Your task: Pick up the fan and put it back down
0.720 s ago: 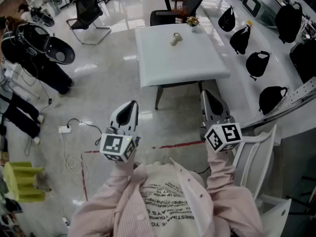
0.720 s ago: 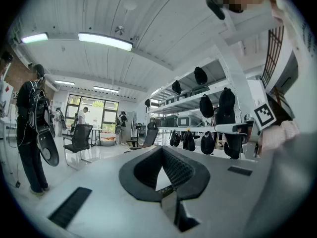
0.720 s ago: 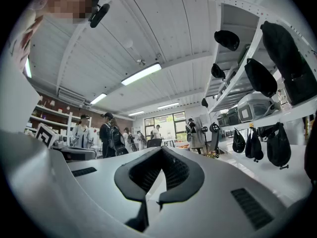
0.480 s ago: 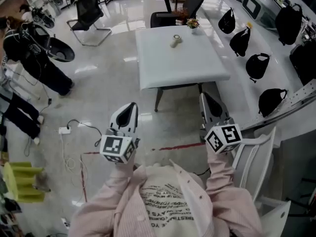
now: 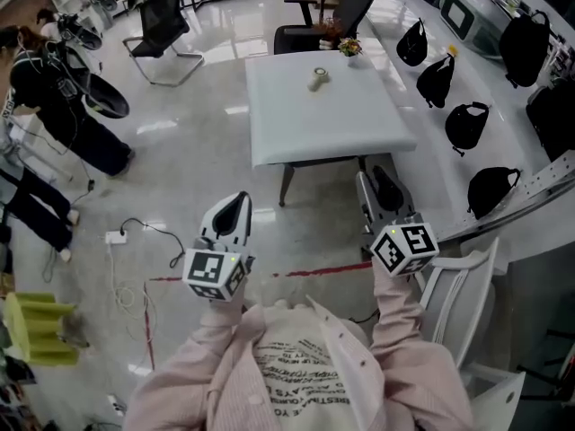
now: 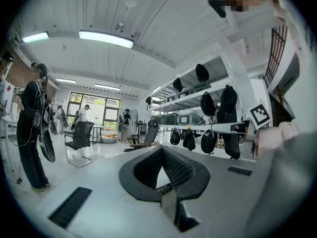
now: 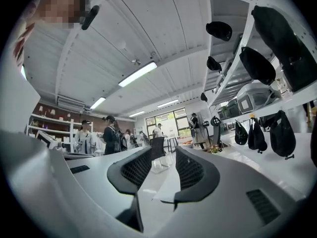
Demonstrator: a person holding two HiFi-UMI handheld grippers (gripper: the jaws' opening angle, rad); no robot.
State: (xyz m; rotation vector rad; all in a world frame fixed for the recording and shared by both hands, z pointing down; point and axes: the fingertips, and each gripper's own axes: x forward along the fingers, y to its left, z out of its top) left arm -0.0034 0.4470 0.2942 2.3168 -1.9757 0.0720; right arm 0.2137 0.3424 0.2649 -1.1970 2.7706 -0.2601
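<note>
Head view: a small pale thing, most likely the fan (image 5: 319, 77), lies near the far end of the white worktop (image 5: 346, 128). A little pot of flowers (image 5: 349, 45) stands near it, at the far edge. Nothing touches the fan. The person stands on the shiny floor (image 5: 198, 151), well back from the worktop, with both grippers held out in front. The right gripper (image 5: 375, 183) has its jaws partly open and holds nothing; only the far worktop shows between them. The left gripper (image 5: 235, 206) has its jaws closed tip to tip, and it holds nothing too. This looks like the very first step: getting to the fan. Next, the person needs to walk up to the worktop and put the open right gripper around the fan.
</note>
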